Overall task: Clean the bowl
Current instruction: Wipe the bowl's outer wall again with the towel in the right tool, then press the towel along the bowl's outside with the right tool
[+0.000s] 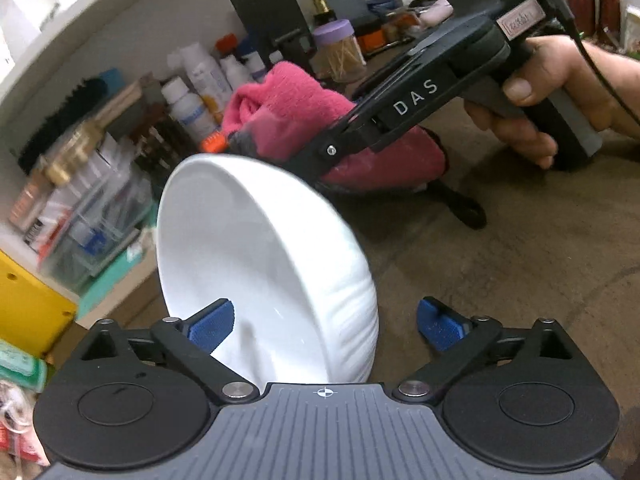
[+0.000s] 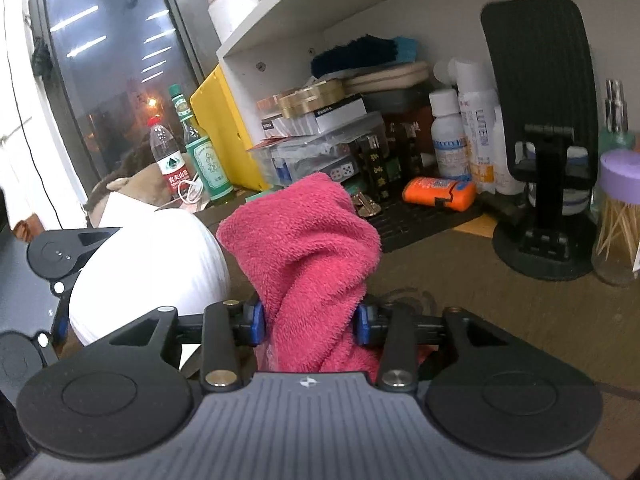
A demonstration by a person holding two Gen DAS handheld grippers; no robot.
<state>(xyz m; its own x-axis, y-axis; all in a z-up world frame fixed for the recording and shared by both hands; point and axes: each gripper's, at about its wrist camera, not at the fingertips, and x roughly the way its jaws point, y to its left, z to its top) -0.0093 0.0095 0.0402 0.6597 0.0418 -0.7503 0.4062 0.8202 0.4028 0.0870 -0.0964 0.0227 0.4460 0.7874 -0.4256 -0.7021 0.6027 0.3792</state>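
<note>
White ceramic bowl, tipped on its side above the brown tabletop, mouth facing the shelf clutter, axis through mouth and base near level; presumably tilted to expose its surfaces for wiping. Left gripper: jaws spread astride the bowl's wall, one blue pad inside, one outside and apart from it; firm contact cannot be told. Right gripper: pinching a pink towel, bunched, beside the bowl's outer wall.

My brown table has a black stand, a toothpick jar and bottles on it.
</note>
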